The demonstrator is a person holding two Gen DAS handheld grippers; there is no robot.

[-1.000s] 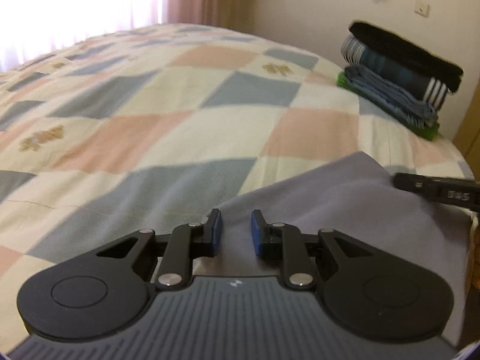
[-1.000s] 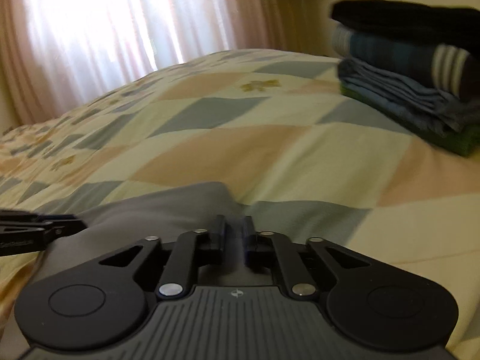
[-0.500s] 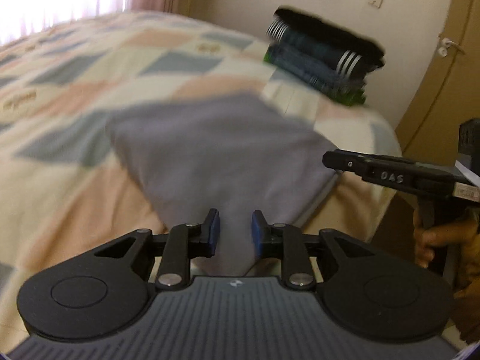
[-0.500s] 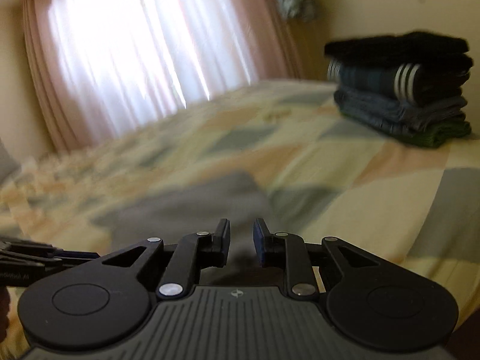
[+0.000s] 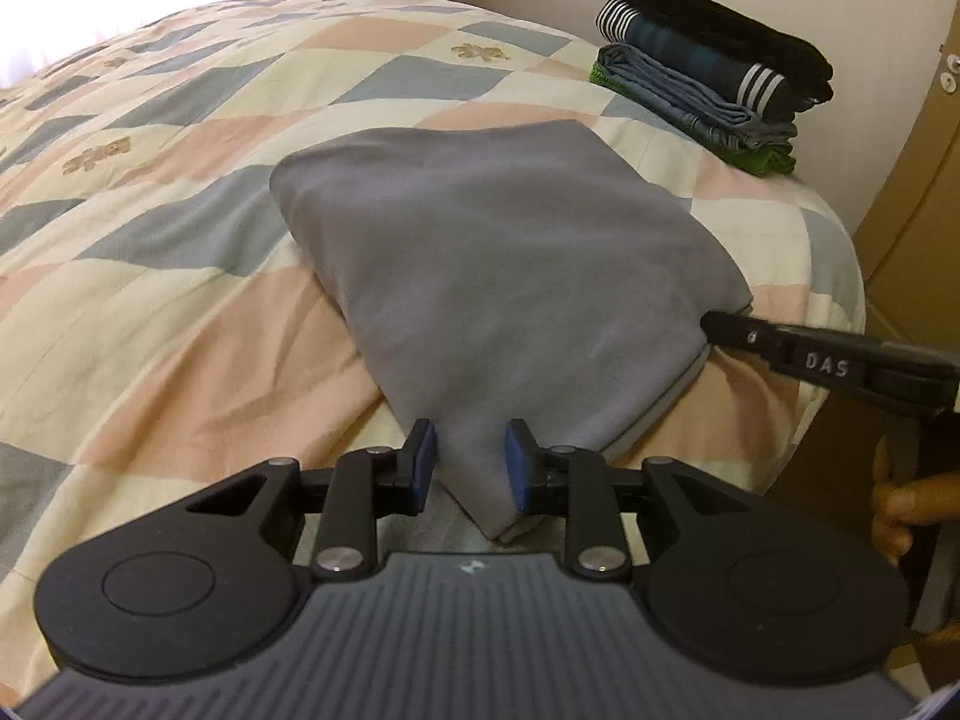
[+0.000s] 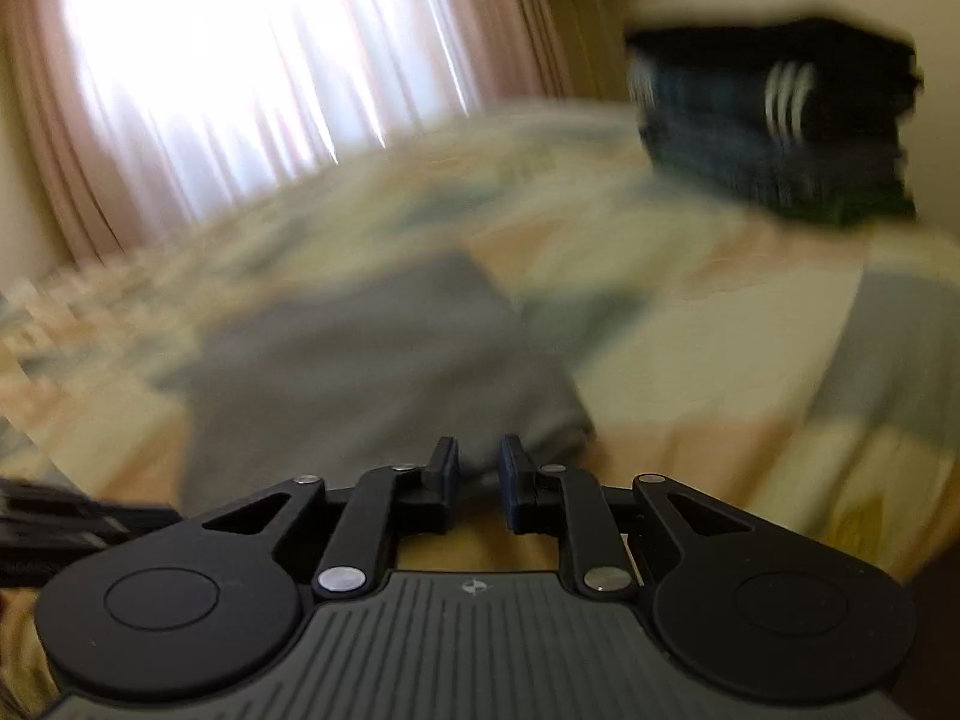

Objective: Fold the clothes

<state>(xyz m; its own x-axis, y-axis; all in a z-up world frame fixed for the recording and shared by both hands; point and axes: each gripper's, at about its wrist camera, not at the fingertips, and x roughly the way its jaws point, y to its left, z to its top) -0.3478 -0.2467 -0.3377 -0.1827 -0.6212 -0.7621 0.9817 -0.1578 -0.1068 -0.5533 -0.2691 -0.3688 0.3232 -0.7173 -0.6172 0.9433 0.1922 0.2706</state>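
Note:
A grey garment (image 5: 510, 252), folded into a rough rectangle, lies on the checked bedspread (image 5: 180, 192). Its near corner points between the blue pads of my left gripper (image 5: 469, 459), which stands open; the right pad touches the cloth and a thin gap shows at the left pad. The tip of my right gripper (image 5: 714, 321) meets the garment's right corner, held by a person's hand (image 5: 900, 504). The right wrist view is blurred: the grey garment (image 6: 372, 372) lies just ahead of my right gripper (image 6: 479, 468), whose pads stand slightly apart. My left gripper (image 6: 90, 516) shows at lower left.
A stack of folded clothes (image 5: 714, 60) sits at the bed's far right corner, seen also as the dark stack (image 6: 774, 120). A wooden door (image 5: 918, 150) stands right of the bed. Bright curtains (image 6: 240, 90) hang behind. The bed's near edge lies under the grippers.
Both grippers drew back from over the garment toward the bed's near edge. The whole folded grey garment now shows ahead of them. The right wrist view has become blurred.

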